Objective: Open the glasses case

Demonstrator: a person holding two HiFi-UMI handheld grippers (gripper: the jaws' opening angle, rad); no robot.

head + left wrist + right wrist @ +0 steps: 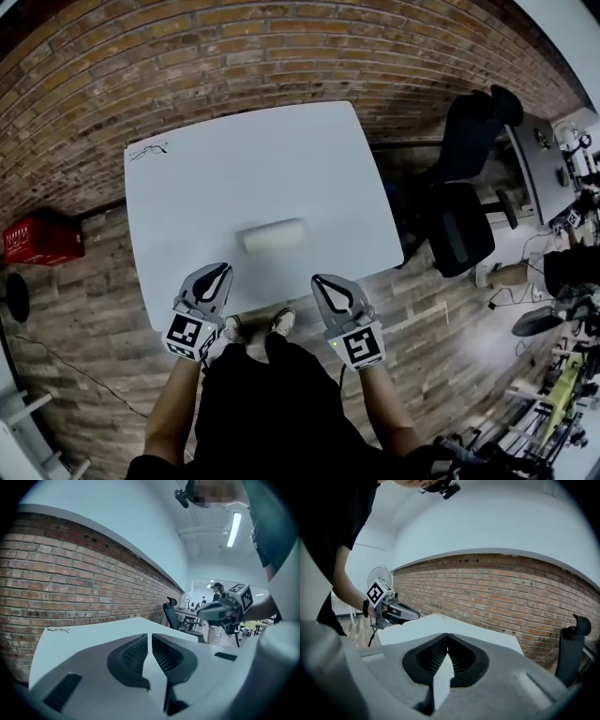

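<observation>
Sitting a bit toward the 6 o'clock side of the white table (281, 150) is the glasses case (272, 234), a pale, blurry oblong. It looks closed as far as I can tell, but it's too smeared to pick out a seam or hinge. In the head view its long axis runs roughly 9 to 3, with the 3 o'clock end tipped up a hair.

Both tools hang at the table's 6 o'clock edge, well short of the case. From the left gripper (221, 270) the case lies at about 1 o'clock, and from the right gripper (321, 279) at about 11. So it's pretty much centred between them and neither hand is clearly nearer. Neither gripper view catches the case at all, just tabletop and brick wall (511, 588).

Jaws: the left pair is pinched together with only a sliver of gap, and the right pair is fully closed tip to tip. Nothing's between either set, and they're touching nothing.

My guess is both need to travel toward 12 and spread their jaws before anything happens, one to pin the body and one to work the lid.

Off at the 10 o'clock corner there's a pair of glasses (148, 150) lying on the table, nowhere near the action.
</observation>
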